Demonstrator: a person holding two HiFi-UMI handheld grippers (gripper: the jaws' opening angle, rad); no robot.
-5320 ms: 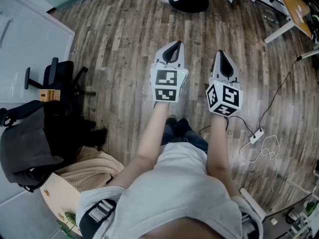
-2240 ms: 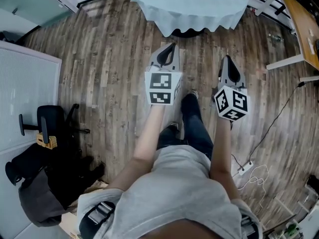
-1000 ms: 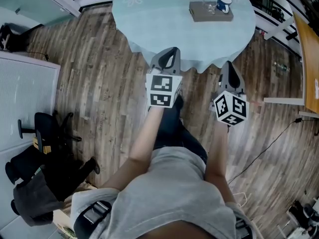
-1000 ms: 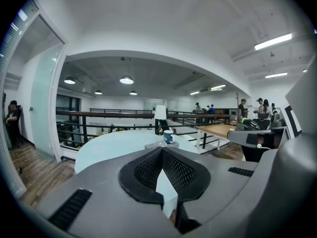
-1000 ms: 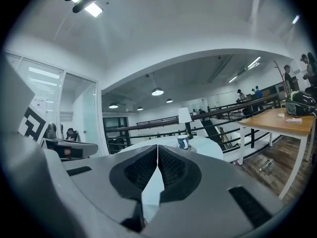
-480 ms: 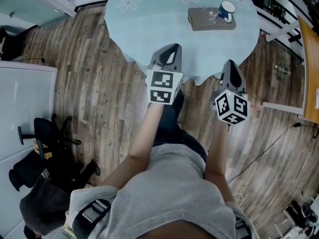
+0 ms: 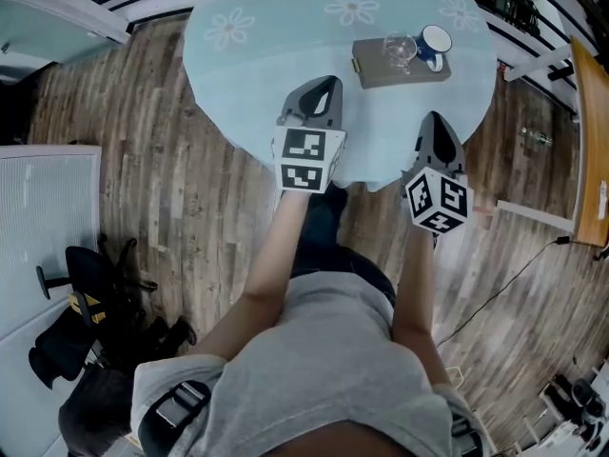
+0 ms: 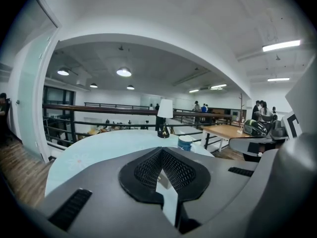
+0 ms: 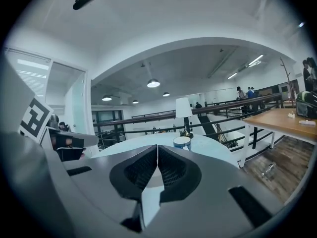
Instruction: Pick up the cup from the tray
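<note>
A blue and white cup (image 7: 436,41) stands on a grey-brown tray (image 7: 381,70) on the far right part of a round table with a light blue flowered cloth (image 7: 257,55). A clear glass (image 7: 398,48) stands next to the cup on the same tray. My left gripper (image 7: 329,82) is shut and empty over the table's near edge, well short of the tray. My right gripper (image 7: 430,118) is also shut and empty, at the near right edge. Beyond the closed fingertips the cup (image 8: 185,143) shows in the left gripper view and again as the cup (image 9: 182,143) in the right gripper view.
A table lamp (image 8: 164,117) stands at the table's far side, behind the cup. A wooden table (image 7: 592,131) is at the right and a white partition (image 7: 38,227) and an office chair (image 7: 90,284) at the left. Railings and distant people show in the gripper views.
The person has walked up to the round table, which has come closer and lower in the head view. Both grippers, earlier over the floor, now reach over the table's near edge, still shut.
</note>
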